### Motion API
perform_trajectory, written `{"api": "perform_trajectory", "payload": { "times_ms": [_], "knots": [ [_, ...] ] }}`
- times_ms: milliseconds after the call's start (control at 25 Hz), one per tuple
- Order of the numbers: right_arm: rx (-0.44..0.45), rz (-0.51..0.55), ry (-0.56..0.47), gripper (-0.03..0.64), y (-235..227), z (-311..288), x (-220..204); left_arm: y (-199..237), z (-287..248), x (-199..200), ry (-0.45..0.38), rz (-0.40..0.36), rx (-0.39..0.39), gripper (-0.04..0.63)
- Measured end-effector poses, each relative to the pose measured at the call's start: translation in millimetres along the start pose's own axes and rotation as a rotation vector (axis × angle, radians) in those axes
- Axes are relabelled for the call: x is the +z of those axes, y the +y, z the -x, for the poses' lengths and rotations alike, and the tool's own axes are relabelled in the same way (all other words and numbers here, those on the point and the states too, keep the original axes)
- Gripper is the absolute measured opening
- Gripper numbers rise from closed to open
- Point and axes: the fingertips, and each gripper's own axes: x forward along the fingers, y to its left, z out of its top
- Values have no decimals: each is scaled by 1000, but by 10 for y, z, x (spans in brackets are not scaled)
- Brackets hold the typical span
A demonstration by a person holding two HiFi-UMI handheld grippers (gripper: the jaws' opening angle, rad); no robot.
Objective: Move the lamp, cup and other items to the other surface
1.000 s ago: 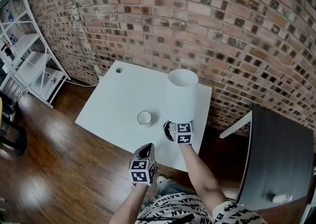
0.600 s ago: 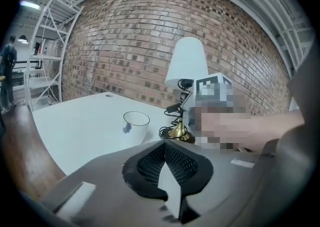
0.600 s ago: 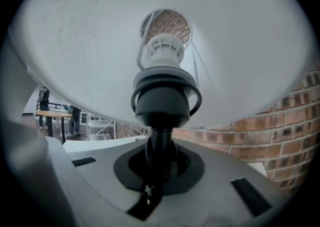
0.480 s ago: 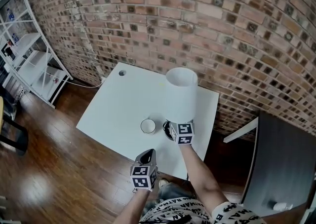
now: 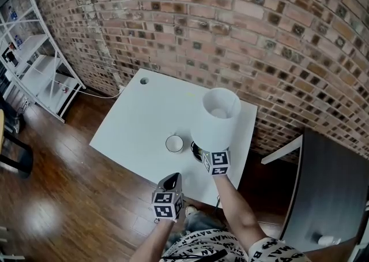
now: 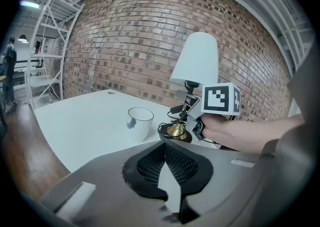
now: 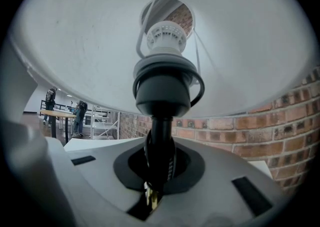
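No brand name reads anywhere. Each claw's cube carries only black-and-white square markers, the cup (image 5: 174, 143) shows a small dark-blue mark on its side that is too small to read, and the black capitals on the person's shirt (image 5: 213, 249) are too warped to read.

The right claw (image 5: 206, 154) is clamped on the thin black stem of the lamp (image 5: 216, 119), just under the bulb socket. The right gripper view looks straight up into the white shade. In the head view the lamp leans, with its shade toward 1 o'clock of its dark round base. The base is over the near right part of the white tabletop (image 5: 135, 122), but I cannot tell whether it touches. The white cup stands upright on that tabletop at 9 o'clock of the base, just beside it and apart from both claws.

The left claw (image 5: 170, 180) has its jaws together with nothing between them. It hangs off the tabletop's near edge at 6 o'clock of the cup and points toward it.

A round cable hole (image 5: 143, 81) sits at the tabletop's far corner, at 11 o'clock. A brick wall (image 5: 259, 36) runs behind. A dark tabletop (image 5: 328, 180) lies at 4 o'clock, well apart, with a small white object (image 5: 326, 239) near its close edge. White shelving (image 5: 34, 67) stands at 9 o'clock on the wood floor (image 5: 52, 180).
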Motion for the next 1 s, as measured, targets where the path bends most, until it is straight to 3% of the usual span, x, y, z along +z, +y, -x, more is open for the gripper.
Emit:
{"api": "perform_trajectory", "payload": {
  "times_ms": [320, 400, 480, 520, 680, 840, 1000],
  "knots": [
    [-66, 58, -62, 35, 33, 150, -17, -56, 103, -155, 10, -21, -9, 0],
    [-88, 64, -62, 164, 8, 149, -18, -52, 129, -184, 9, -22, -7, 0],
    [-91, 60, -50, 168, -14, 124, -80, -41, 155, -227, 12, -19, -3, 0],
    [-90, 56, -43, 217, -26, 117, -122, -34, 164, -248, 14, -18, -2, 0],
    [-62, 40, -15, 300, -5, 122, -194, -25, 154, -275, 8, -27, -2, 0],
    [-1, 21, 82, 470, 108, 185, -379, -103, 162, -251, 6, -24, -18, 0],
    [14, -6, 180, 492, 182, 625, -451, -223, 312, -176, 4, -30, -35, 0]
  ]
}}
